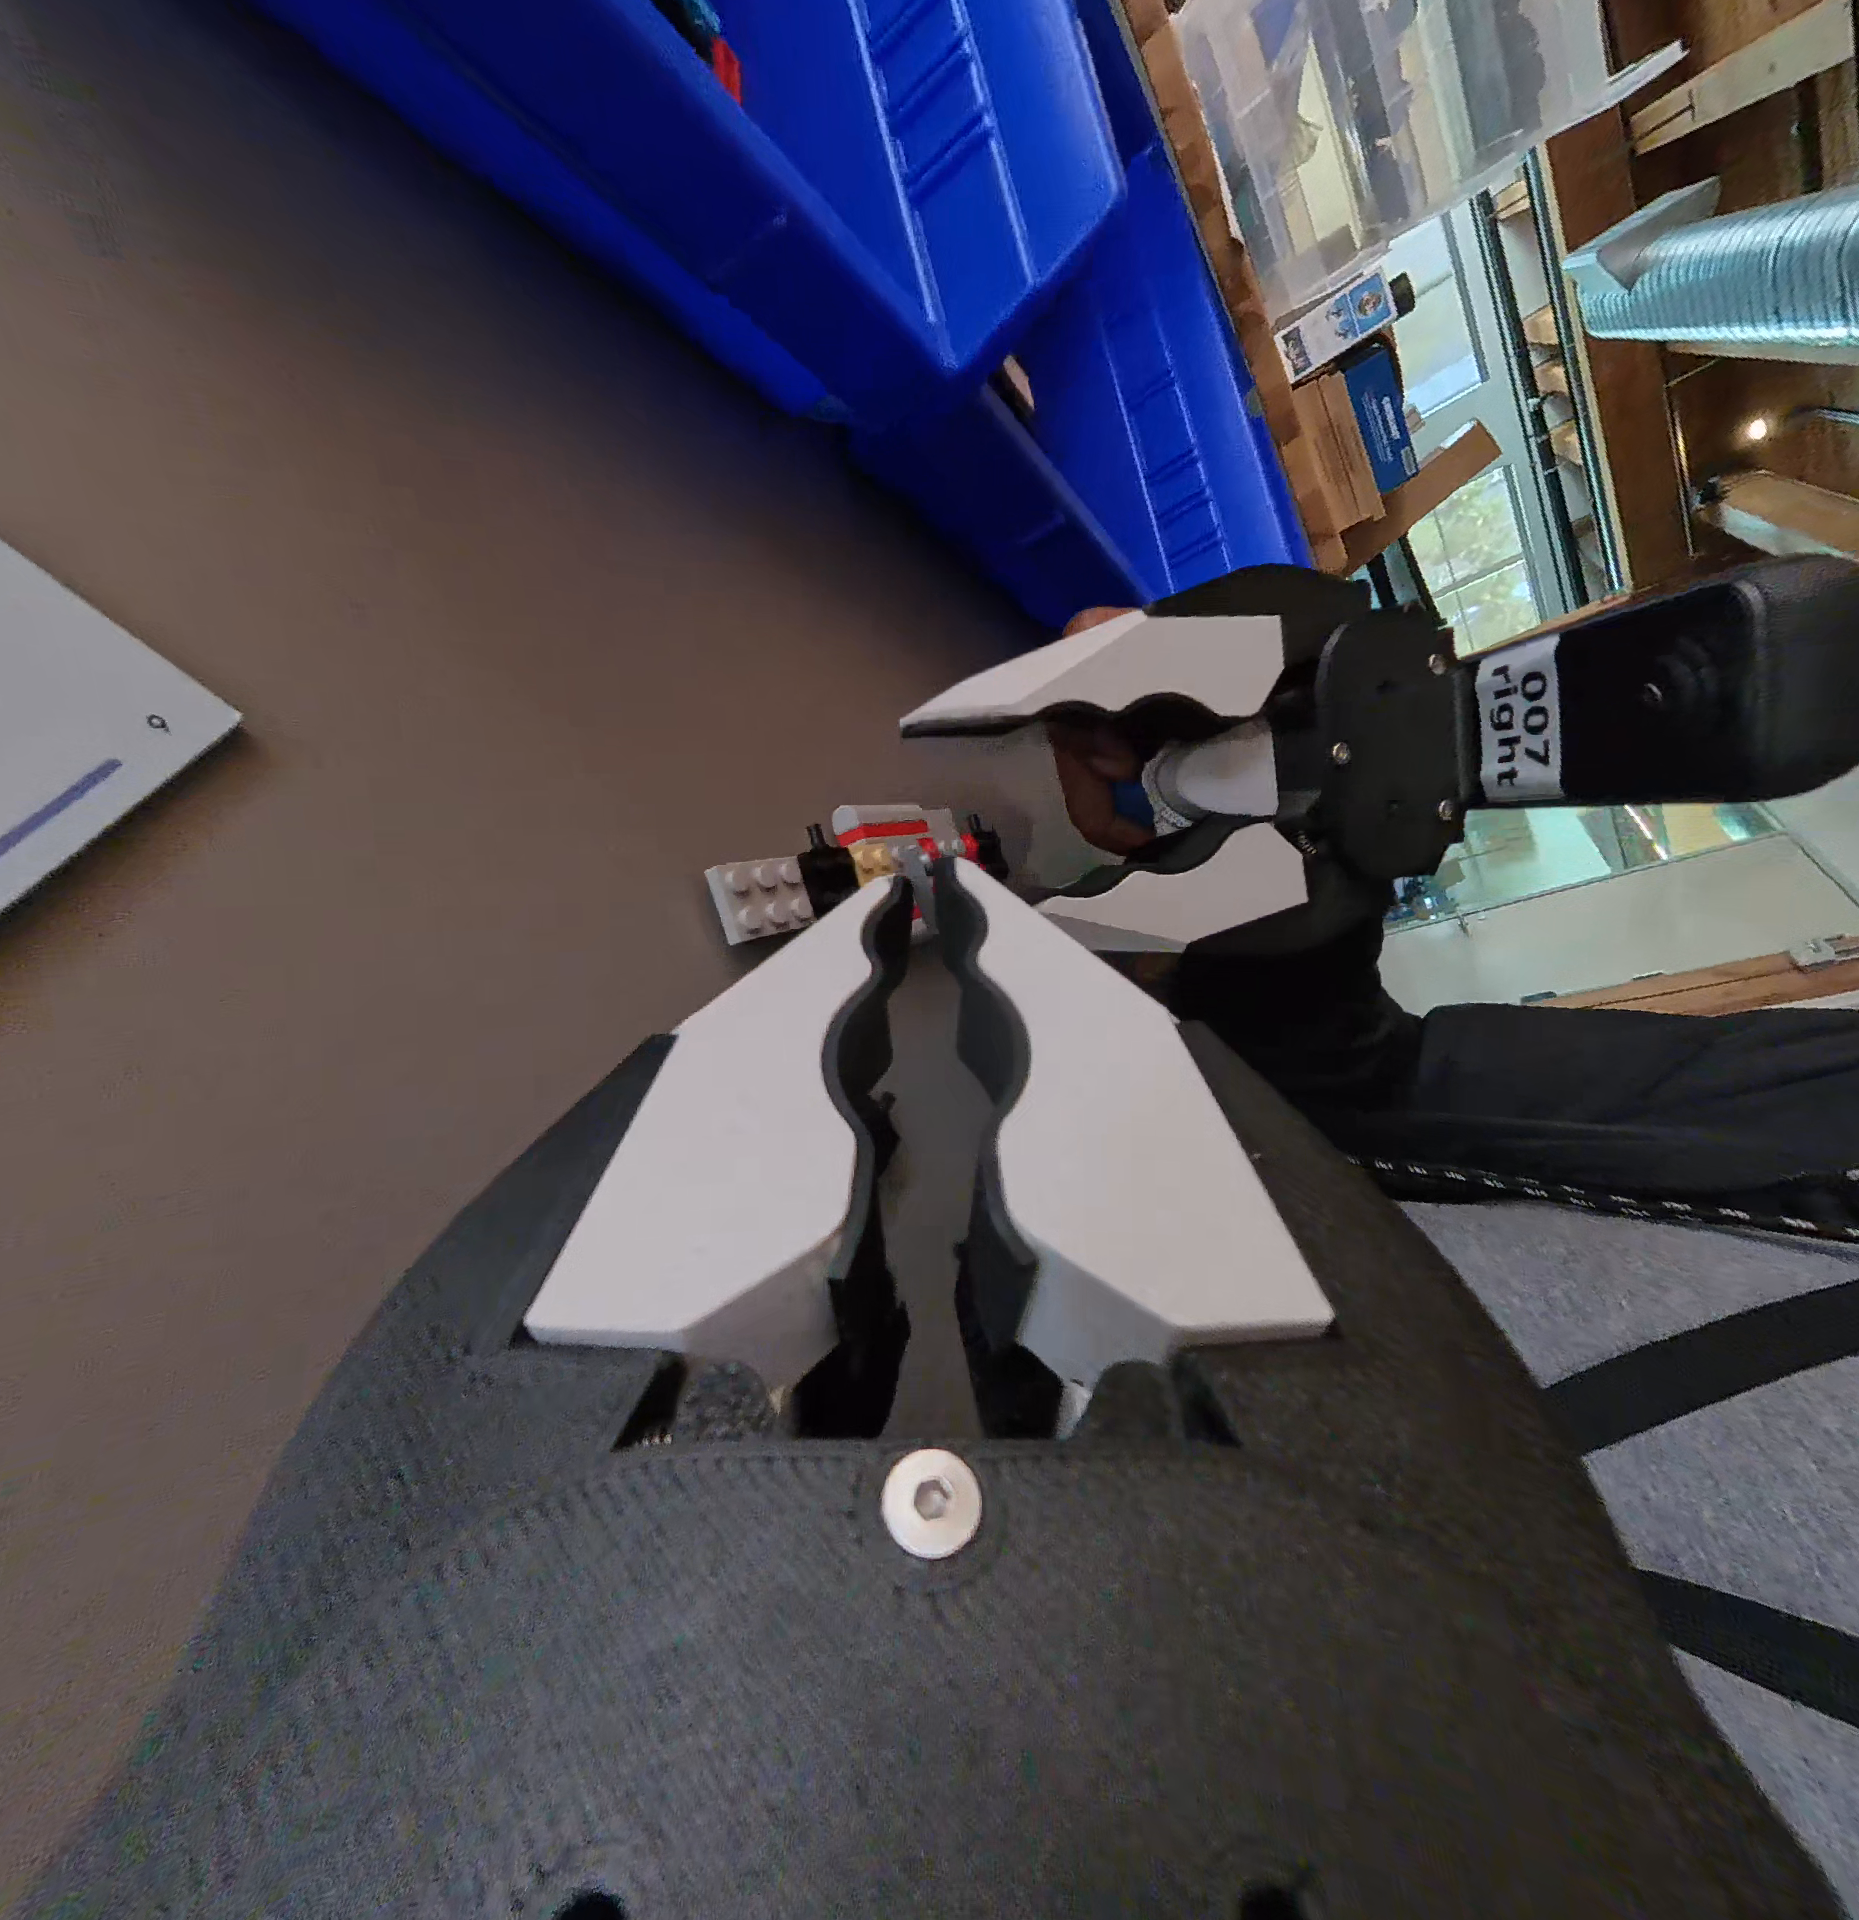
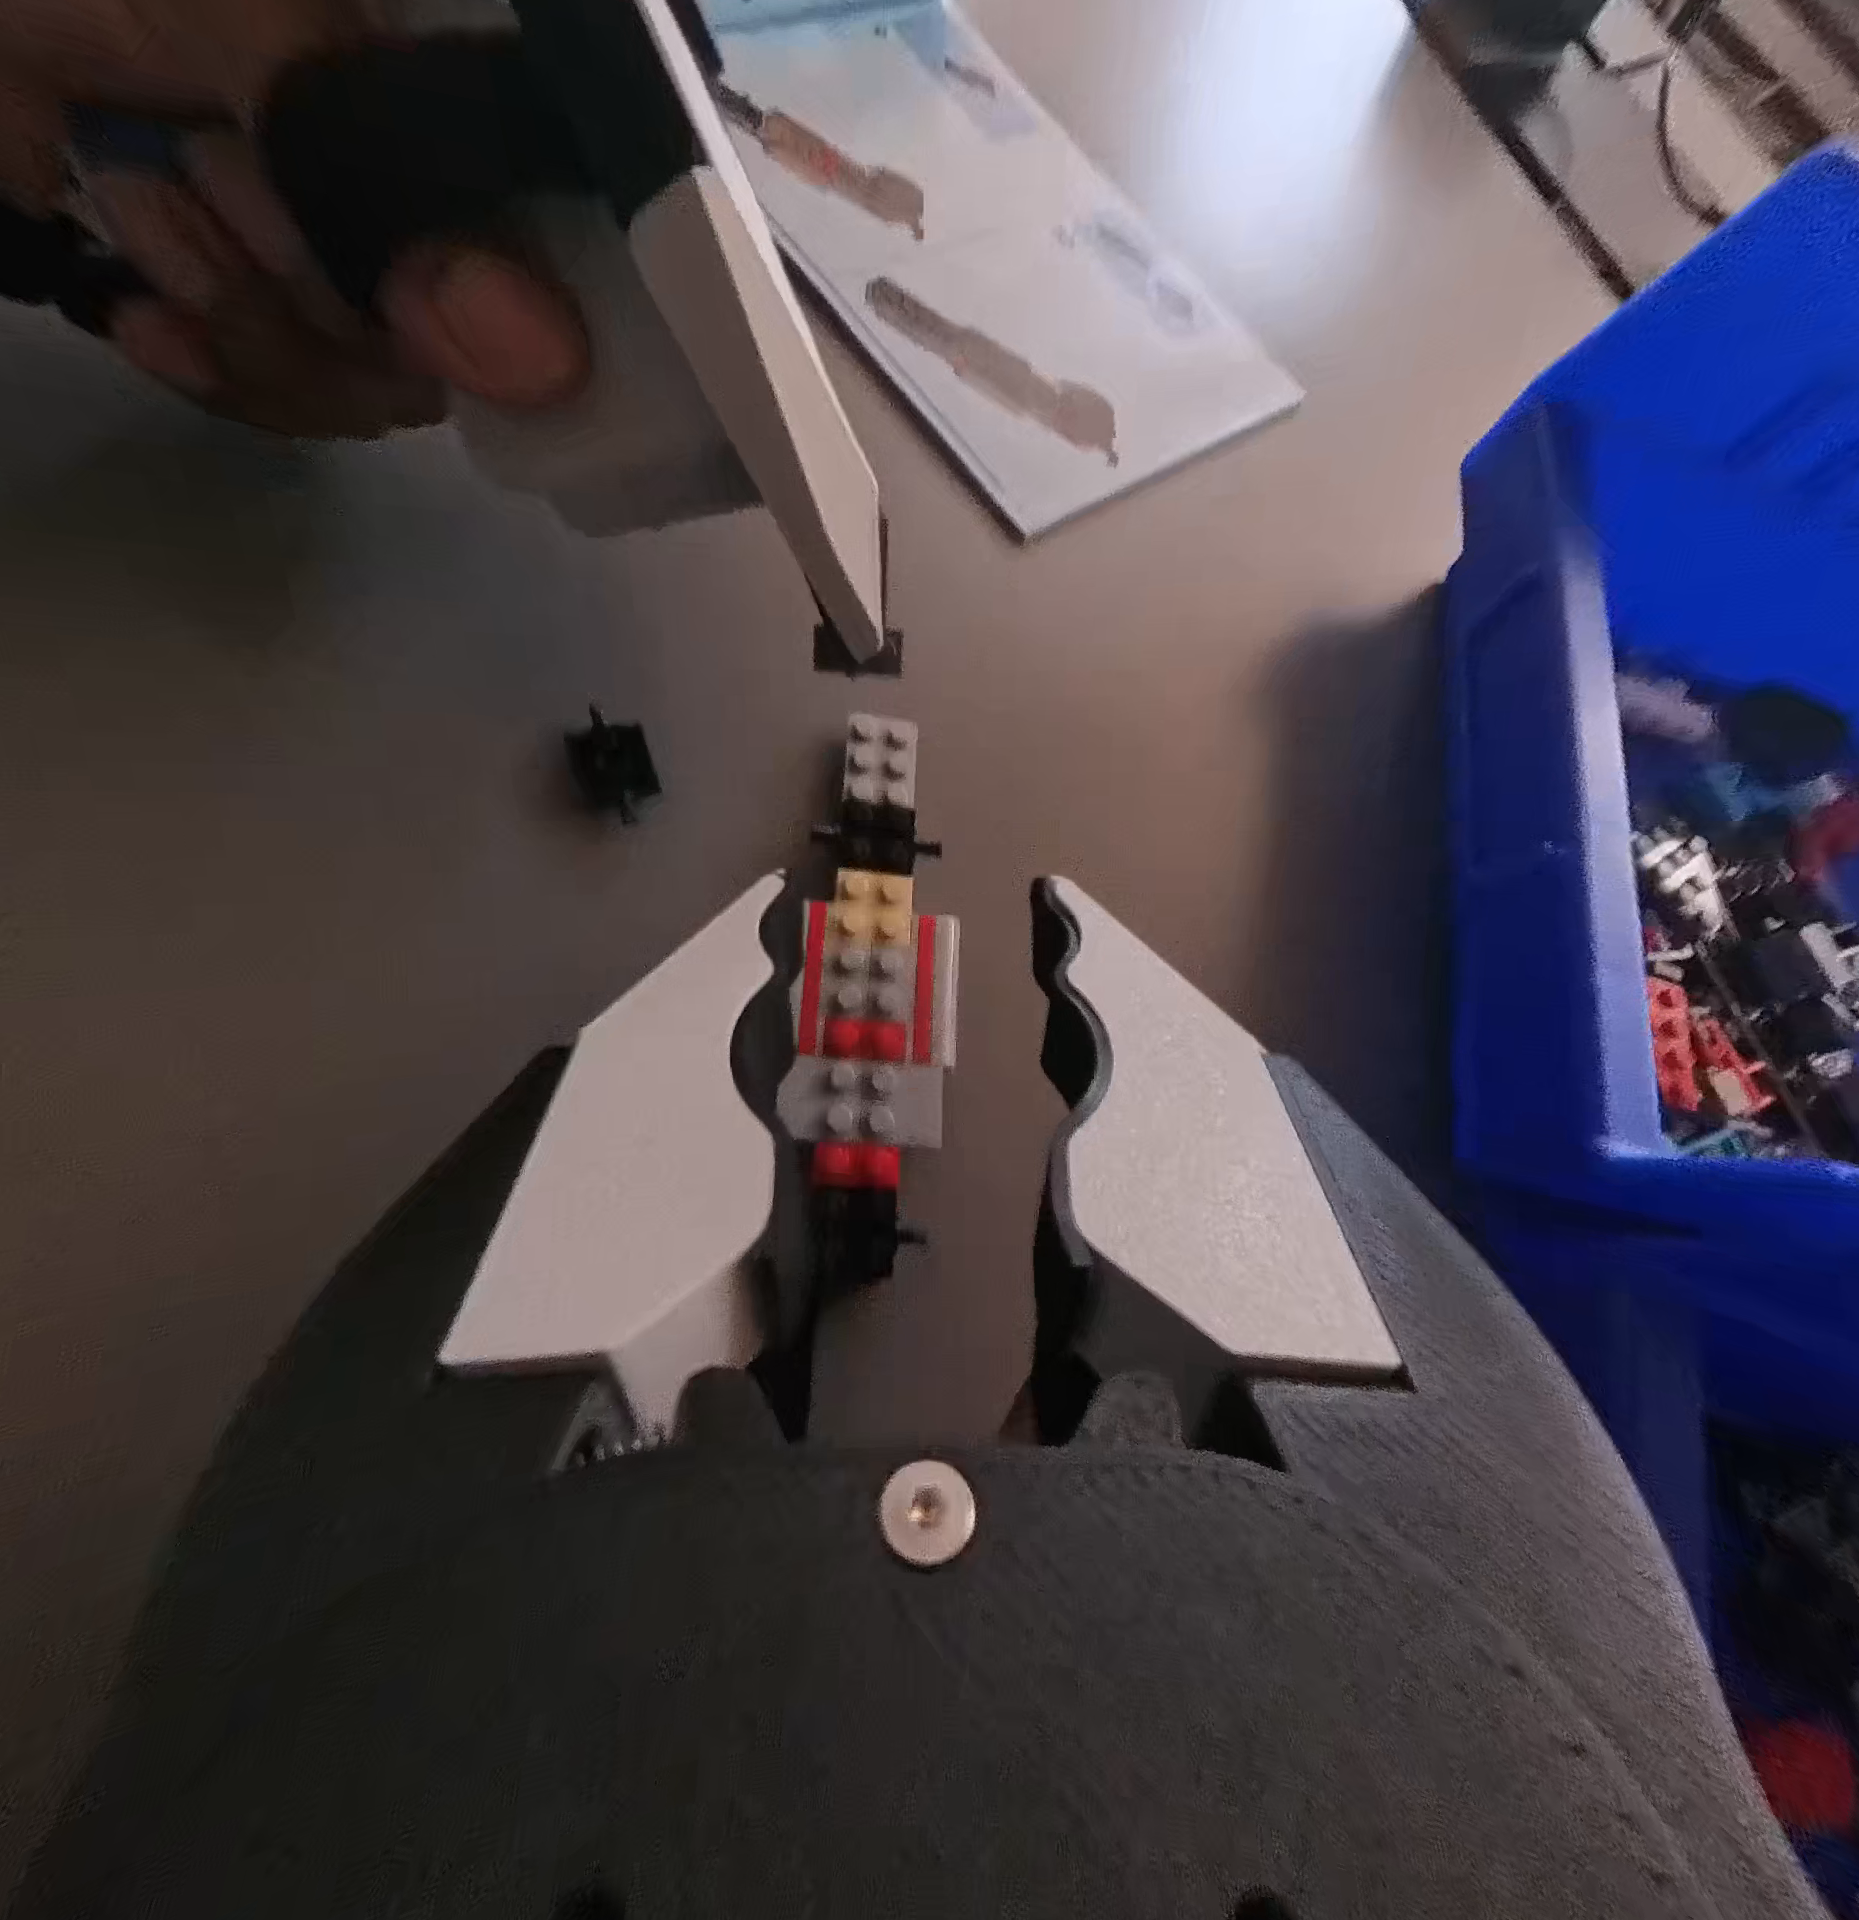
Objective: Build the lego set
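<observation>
The lego model [image 2: 875, 997], a long narrow build of grey, black, tan and red pieces, lies flat on the dark table [image 2: 281, 935]. In the right wrist view it runs lengthwise between the fingers of the right gripper [image 2: 909, 904], which are spread wide apart, the model close to the left finger with a clear gap to the right one.

The left gripper [image 1: 923, 883] has its fingers drawn nearly together at the tips. In the right wrist view its tip sits at a small black piece [image 2: 855, 657] just beyond the far end of the model; the picture is blurred there, so it seems to pinch that piece, but the hold cannot be confirmed.

A loose black piece [image 2: 611, 767] rests on the table to the left of the model, apart from it. An open instruction booklet [image 2: 1060, 343] lies farther off, and a blue bin [image 2: 1590, 831] of mixed bricks stands to the right.
</observation>
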